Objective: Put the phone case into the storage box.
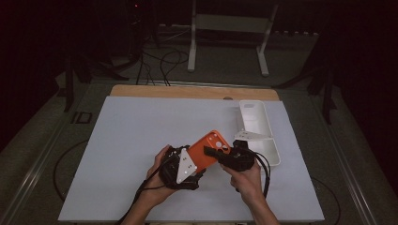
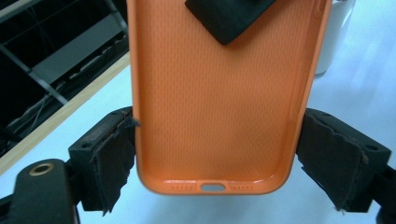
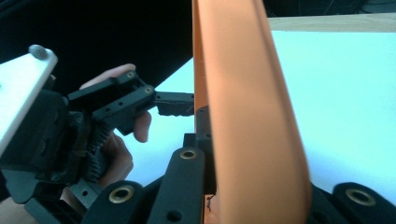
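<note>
Black two-jaw grippers [image 1: 213, 157] w/ frayed dark pads [image 2: 327, 156], brass-ringed screw holes, grey triangular plate, black cables; bare forearms.

A lab (dark): floor cables [image 1: 159, 61], metal frame [image 1: 230, 28].

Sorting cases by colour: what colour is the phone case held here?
Orange; the phone case shows best in the left gripper view.

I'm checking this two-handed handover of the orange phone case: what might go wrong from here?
The left gripper pinches the soft orange case across its width, so it may bow or slip. The right gripper grips just the thin camera end, so pulling might twist the case free. The white tray sits close behind and could be bumped.
</note>
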A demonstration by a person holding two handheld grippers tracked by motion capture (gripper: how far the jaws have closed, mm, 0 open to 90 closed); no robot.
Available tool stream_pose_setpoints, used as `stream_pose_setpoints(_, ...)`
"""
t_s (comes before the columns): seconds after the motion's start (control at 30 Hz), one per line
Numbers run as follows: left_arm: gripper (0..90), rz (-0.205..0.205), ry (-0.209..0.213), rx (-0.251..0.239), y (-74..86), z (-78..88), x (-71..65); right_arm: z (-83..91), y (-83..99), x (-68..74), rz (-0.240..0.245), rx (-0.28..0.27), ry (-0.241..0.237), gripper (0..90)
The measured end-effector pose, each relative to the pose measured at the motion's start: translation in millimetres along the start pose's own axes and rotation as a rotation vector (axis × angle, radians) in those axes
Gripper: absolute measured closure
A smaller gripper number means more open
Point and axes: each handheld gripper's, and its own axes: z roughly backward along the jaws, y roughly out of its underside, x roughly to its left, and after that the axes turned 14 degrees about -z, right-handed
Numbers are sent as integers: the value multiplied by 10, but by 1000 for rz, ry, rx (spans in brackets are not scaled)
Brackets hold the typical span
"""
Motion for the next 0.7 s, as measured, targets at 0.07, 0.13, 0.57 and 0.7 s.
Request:
stream_pose_setpoints(0.07,117,5,-5,1,-1,4,7,-5,-1,-2,4,4,10,865)
stream_pose_setpoints(0.13,83,16,11,-2,4,8,27,-2,4,-14,2,5,13,865)
stream_pose_setpoints(0.57,45,80,114,-37,3,99,142,38,-17,-56,-4,-1,9,860)
stream_pose_setpoints(0.7,47,86,122,-42,2,116,166,64,-25,-68,-2,-4,7,860)
